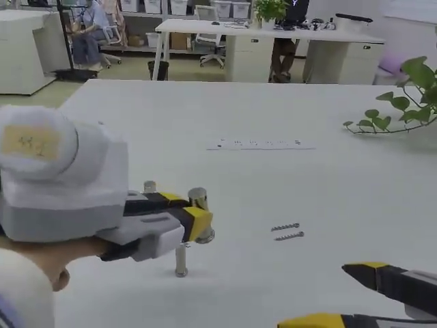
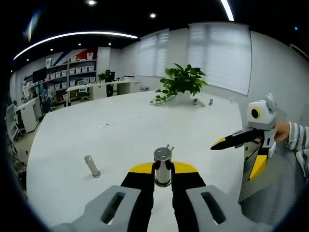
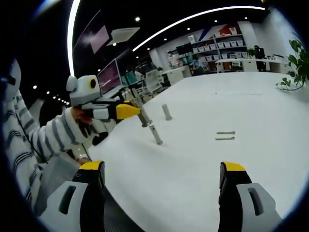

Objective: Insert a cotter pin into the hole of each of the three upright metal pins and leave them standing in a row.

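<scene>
Since a pin's hole must be reachable, my left gripper clamps one metal pin. My right gripper gapes empty, ready for the cotter pins at the pin's three o'clock.

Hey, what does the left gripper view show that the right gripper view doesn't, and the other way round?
Left gripper view: a close look at the grey cylindrical metal pin clamped in the left hand-held gripper, something thin poking from its head, plus the open right hand-held gripper seen from outside. Right gripper view: two thin loose cotter pins lying flat on the white table, and two free-standing metal pins rather than one. Both share the table, the clamped pin and leafy green plant.
</scene>
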{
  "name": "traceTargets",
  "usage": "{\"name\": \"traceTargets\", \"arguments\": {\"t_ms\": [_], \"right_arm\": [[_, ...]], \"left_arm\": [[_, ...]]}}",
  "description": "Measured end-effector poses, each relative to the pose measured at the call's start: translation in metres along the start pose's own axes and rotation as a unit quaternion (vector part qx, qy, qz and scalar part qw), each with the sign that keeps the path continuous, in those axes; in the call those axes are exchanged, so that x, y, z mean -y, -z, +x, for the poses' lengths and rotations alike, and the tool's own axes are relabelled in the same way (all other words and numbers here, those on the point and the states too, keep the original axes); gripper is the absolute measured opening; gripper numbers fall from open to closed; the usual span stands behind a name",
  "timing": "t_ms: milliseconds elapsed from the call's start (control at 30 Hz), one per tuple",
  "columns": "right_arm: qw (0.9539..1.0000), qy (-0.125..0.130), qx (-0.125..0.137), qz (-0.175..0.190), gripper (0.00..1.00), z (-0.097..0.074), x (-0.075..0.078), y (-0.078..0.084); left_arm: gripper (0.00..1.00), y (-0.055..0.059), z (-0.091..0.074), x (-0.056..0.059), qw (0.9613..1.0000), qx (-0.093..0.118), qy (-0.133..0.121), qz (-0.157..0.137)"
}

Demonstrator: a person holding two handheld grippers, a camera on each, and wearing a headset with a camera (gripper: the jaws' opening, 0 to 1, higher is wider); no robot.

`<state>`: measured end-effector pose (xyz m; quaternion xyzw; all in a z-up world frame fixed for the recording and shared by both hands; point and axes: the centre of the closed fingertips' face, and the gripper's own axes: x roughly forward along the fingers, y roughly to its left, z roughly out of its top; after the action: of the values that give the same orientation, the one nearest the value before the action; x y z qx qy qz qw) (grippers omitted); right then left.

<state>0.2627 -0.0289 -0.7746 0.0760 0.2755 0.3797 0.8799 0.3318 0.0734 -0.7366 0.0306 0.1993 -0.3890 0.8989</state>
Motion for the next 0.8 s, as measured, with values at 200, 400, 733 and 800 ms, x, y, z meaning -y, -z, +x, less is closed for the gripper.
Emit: {"name": "traceTargets", "arguments": {"t_ms": [200, 400, 733, 800], "right_arm": [[1.0, 0.001, 0.001, 0.008, 1.0, 0.002, 0.0, 0.002], [1.0, -0.002, -0.006, 0.007, 1.0, 0.003, 0.001, 0.004], [0.9999, 0.006, -0.005, 0.008, 1.0, 0.0, 0.003, 0.003], [0.9999, 0.008, -0.007, 0.008, 1.0, -0.001, 0.004, 0.004]], "left_arm": [[0.1, 0.024, 0.019, 0.011, 0.9997, -0.016, 0.017, 0.009], [0.1, 0.043, 0.036, 0.018, 0.9989, -0.037, 0.024, 0.014], [0.1, 0.054, 0.048, 0.02, 0.9986, -0.042, 0.028, 0.018], [0.1, 0.056, 0.049, 0.021, 0.9984, -0.045, 0.028, 0.018]]}}
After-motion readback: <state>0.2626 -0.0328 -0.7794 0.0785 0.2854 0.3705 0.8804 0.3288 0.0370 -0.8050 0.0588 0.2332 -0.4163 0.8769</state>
